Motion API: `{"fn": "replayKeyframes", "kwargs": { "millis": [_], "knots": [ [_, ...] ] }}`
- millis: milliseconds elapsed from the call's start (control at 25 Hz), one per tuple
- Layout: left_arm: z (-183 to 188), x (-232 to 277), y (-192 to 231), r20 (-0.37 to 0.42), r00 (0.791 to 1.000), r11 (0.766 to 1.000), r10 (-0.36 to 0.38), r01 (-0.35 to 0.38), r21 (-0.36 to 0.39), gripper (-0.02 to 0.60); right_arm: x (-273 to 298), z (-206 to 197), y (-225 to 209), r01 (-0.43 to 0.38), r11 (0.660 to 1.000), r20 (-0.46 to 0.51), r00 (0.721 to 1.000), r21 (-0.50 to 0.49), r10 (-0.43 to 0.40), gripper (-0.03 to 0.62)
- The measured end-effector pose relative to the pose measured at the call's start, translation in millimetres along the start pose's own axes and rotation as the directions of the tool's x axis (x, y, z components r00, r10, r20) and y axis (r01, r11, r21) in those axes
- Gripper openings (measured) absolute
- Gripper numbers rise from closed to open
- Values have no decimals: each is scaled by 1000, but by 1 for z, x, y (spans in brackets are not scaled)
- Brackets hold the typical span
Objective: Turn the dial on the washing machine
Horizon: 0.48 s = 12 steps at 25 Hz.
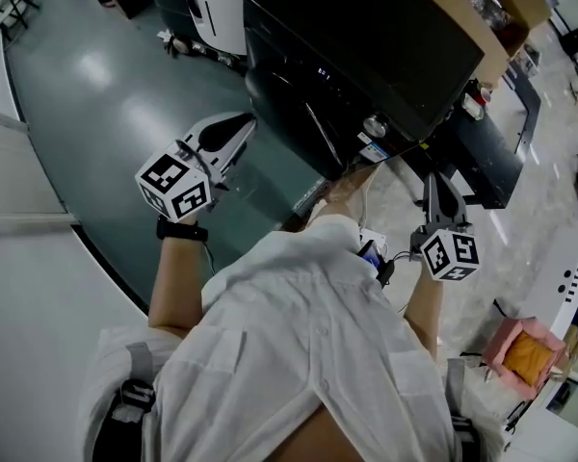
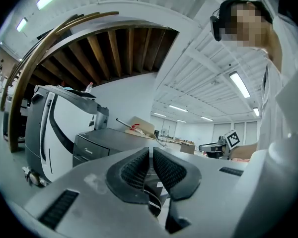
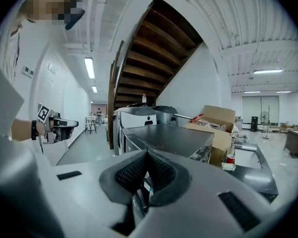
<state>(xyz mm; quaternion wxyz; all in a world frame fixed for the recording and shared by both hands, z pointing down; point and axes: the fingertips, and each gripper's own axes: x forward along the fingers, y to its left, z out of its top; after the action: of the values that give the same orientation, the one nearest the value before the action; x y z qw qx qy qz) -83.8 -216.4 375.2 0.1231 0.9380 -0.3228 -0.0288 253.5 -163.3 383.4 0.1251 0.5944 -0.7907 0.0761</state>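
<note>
Washing machine with dark top, glossy teal floor, wooden stairs, left gripper and right gripper fingers together, empty

Left gripper view: a small pale brand mark on the dark front panel of the washing machine appears to read "Midea". Head view: the sticker labels at the machine's front edge carry print, too small to read.

Large workshop hall: strip lights, wooden staircase, cardboard box.
</note>
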Motion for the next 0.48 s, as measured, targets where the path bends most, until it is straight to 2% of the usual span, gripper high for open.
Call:
{"fn": "replayKeyframes", "kwargs": {
  "millis": [480],
  "knots": [
    [7, -22, -10, 24, 1000, 1000, 9, -9, 11, 17, -11, -2, 23, -15, 999, 15, 1000, -39, 16, 0]
  ]
}}
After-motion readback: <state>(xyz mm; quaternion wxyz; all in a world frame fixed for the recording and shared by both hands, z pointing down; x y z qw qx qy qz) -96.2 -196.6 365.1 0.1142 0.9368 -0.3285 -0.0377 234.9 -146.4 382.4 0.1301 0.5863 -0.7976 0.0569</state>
